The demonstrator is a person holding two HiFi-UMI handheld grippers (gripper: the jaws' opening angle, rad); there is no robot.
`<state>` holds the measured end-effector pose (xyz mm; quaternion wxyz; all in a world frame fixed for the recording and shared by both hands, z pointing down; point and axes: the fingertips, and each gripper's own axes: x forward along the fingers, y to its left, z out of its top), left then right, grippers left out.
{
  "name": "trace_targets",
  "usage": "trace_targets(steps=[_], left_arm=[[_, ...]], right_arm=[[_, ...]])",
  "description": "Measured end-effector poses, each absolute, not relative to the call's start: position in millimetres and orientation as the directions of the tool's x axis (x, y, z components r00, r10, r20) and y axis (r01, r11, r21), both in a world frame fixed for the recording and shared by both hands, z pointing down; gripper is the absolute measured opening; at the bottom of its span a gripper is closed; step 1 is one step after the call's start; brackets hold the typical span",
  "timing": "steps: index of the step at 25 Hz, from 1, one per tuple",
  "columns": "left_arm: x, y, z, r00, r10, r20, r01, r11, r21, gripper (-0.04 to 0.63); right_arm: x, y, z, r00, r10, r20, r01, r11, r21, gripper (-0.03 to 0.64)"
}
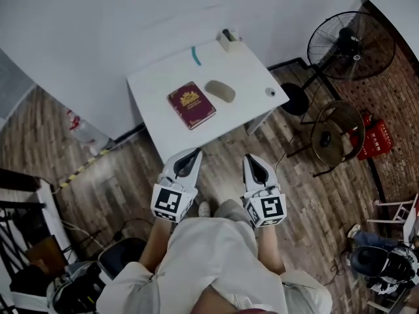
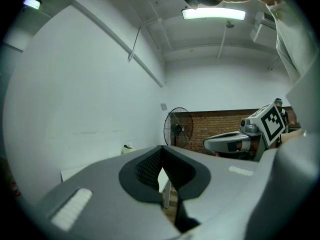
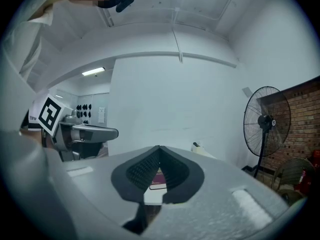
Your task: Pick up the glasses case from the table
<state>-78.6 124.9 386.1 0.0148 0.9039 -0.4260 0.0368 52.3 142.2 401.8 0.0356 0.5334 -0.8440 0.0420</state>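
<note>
We find the glasses case (image 1: 220, 91) lying on the white desk (image 1: 252, 74), near its middle. A red book (image 1: 191, 104) sits just beside it at the case's 8 o'clock, and the two look narrowly apart. In the head view the case's long axis runs from about 10 o'clock to 4 o'clock.

Both tools hang short of the desk's near edge. From the left hand-held gripper (image 1: 194, 153) the case lies at about 1 o'clock, with the book straight ahead at 12 o'clock. From the right hand-held gripper (image 1: 251, 157) the case lies at about 11 o'clock, across bare desk. We judge neither one clearly nearer, but the right one seems to have the freer path.

Both are clenched on nothing. In each gripper view the dark pads meet at the tips, leaving only a slot below them.

Only the head view shows the case. Through its slot the right gripper view catches the book and the desk's front edge. The left gripper view shows the desk's edge and a leg, with a fan (image 2: 178, 126) beyond.
</note>
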Motion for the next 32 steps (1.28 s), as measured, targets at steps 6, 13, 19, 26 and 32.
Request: trace_targets(steps=[6, 13, 19, 26, 32], left_arm=[[-67.5, 112.3, 384.5, 0.638, -0.765, 0.088, -0.767, -0.642, -0.009, 0.018], [-59.1, 78.8, 386.2, 0.63, -0.772, 0.084, -0.774, -0.633, -0.017, 0.018], [-50.8, 42.1, 393.9, 0.603, -0.791, 0.099, -0.794, -0.608, -0.017, 0.018], [-32.8, -3.3, 401.0, 0.581, -0.804, 0.127, -0.81, -0.586, -0.009, 0.018], [-19.4, -38.5, 406.7, 0.553, -0.817, 0.163, -0.827, -0.562, -0.007, 0.018]], right_arm=[[63.9, 130.0, 398.6, -0.422, -0.901, 0.098, -0.907, 0.421, -0.034, 0.005], [68.6, 94.3, 401.9, -0.442, -0.892, 0.096, -0.897, 0.44, -0.037, 0.005], [78.0, 53.0, 406.3, -0.471, -0.877, 0.091, -0.882, 0.468, -0.053, 0.005], [94.8, 2.1, 410.4, -0.499, -0.86, 0.106, -0.867, 0.495, -0.062, 0.005], [106.7, -38.3, 415.1, -0.535, -0.835, 0.128, -0.845, 0.53, -0.077, 0.005]])
